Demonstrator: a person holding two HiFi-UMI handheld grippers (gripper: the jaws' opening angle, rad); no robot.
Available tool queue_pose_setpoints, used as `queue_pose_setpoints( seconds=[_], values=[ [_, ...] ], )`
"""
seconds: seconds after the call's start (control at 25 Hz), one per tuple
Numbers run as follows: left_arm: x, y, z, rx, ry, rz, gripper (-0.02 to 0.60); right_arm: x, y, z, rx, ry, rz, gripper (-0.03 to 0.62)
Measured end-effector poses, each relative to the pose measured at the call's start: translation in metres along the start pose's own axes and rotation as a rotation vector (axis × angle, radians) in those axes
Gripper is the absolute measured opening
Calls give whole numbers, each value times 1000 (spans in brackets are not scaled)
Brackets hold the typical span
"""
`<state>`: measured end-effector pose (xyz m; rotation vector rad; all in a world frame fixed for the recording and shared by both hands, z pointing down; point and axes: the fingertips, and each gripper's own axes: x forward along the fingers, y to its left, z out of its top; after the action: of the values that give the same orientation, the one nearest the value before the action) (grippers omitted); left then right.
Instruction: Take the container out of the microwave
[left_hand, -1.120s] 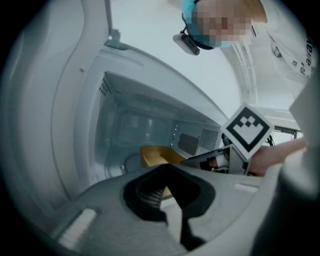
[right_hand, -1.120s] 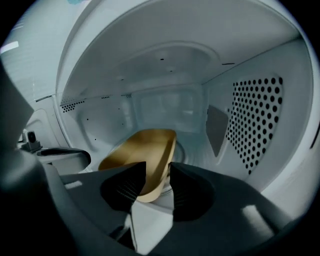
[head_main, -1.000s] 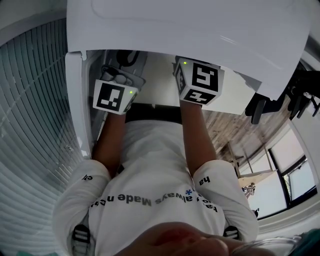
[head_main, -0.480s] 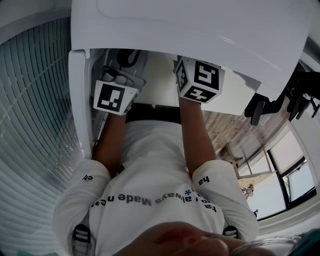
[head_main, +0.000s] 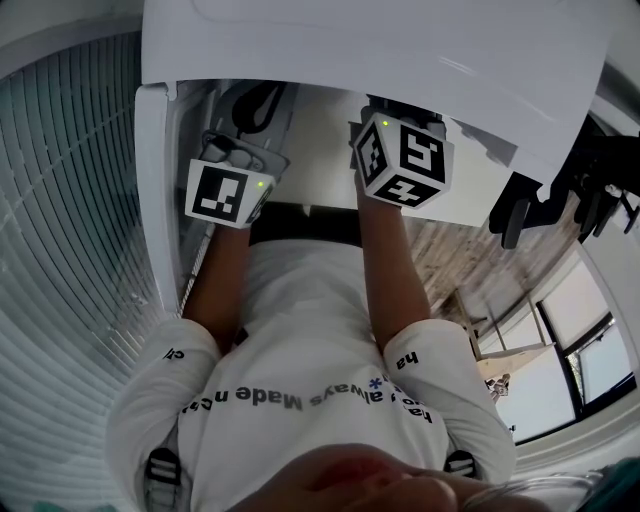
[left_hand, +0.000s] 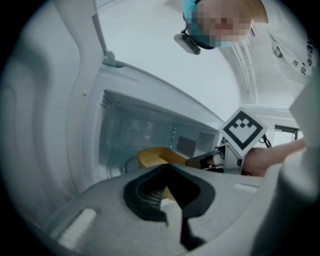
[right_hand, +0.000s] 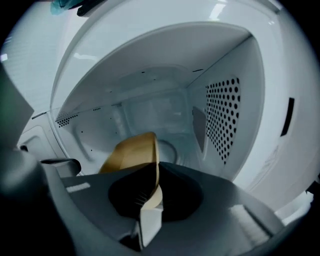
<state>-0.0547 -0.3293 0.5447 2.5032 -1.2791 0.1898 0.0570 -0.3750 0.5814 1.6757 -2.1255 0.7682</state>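
Observation:
A tan container (right_hand: 131, 152) sits in the white microwave cavity (right_hand: 165, 107), tilted in the right gripper view. My right gripper (right_hand: 155, 175) reaches into the cavity. Its jaws are closing, and the pads press on the container's near rim between them. In the left gripper view, the same container (left_hand: 152, 156) lies behind my left gripper (left_hand: 169, 172), with the right gripper (left_hand: 200, 161) at its right side. The left gripper's jaws are together with nothing in them, in front of the cavity. From the head, only the marker cubes show, left (head_main: 225, 193) and right (head_main: 405, 160).
The microwave's open door (head_main: 155, 180) stands at the left beside the left gripper. The perforated right wall (right_hand: 224, 117) of the cavity is close to the right gripper. The microwave's top (head_main: 380, 50) hides both sets of jaws from the head view.
The right gripper's marker cube has rolled a little and shifted slightly right. The left gripper's cube has stayed where it was.

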Motion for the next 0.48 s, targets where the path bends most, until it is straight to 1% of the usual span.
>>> queue_pose_setpoints(
  seconds=[0.32, 0.48],
  values=[
    [-9, -9, 1, 19, -23, -14, 3, -17, 2, -6, 14, -19, 9, 15],
    [-15, -14, -1, 12, -26, -13, 3, -26, 2, -12, 16, -23, 15, 15]
  ],
)
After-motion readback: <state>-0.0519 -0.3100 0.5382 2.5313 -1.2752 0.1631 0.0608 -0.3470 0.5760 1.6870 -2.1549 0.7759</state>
